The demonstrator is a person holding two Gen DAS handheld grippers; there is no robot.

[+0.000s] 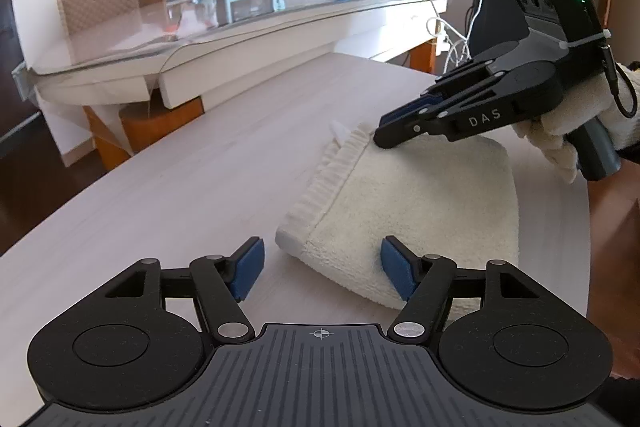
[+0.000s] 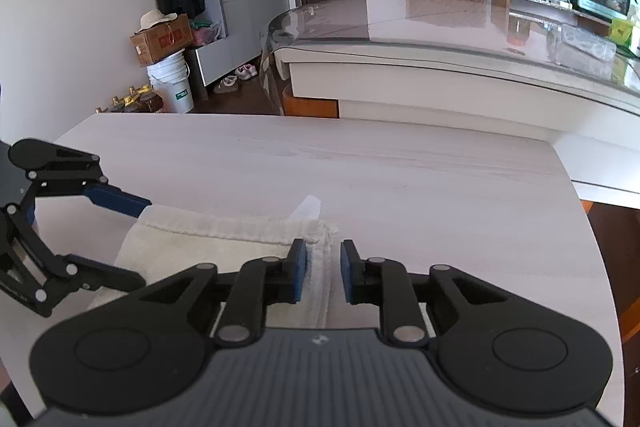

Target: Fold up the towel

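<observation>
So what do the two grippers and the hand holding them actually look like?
Both are black linkage grippers with blue finger pads and silver pivot pins. The right gripper bears white "DAS" lettering, a camera block with green LED, a zip tie and black cable. A cream knit glove holds it.

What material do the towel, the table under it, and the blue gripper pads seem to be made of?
Towel: probably cotton terry, cream, matte; looped pile and a ribbed hem show.
Table: looks like pale wood-grain laminate or painted wood, satin; faint streaks run along it.
Pads of the left gripper: likely soft rubber or foam, matte blue; cannot tell which.
</observation>
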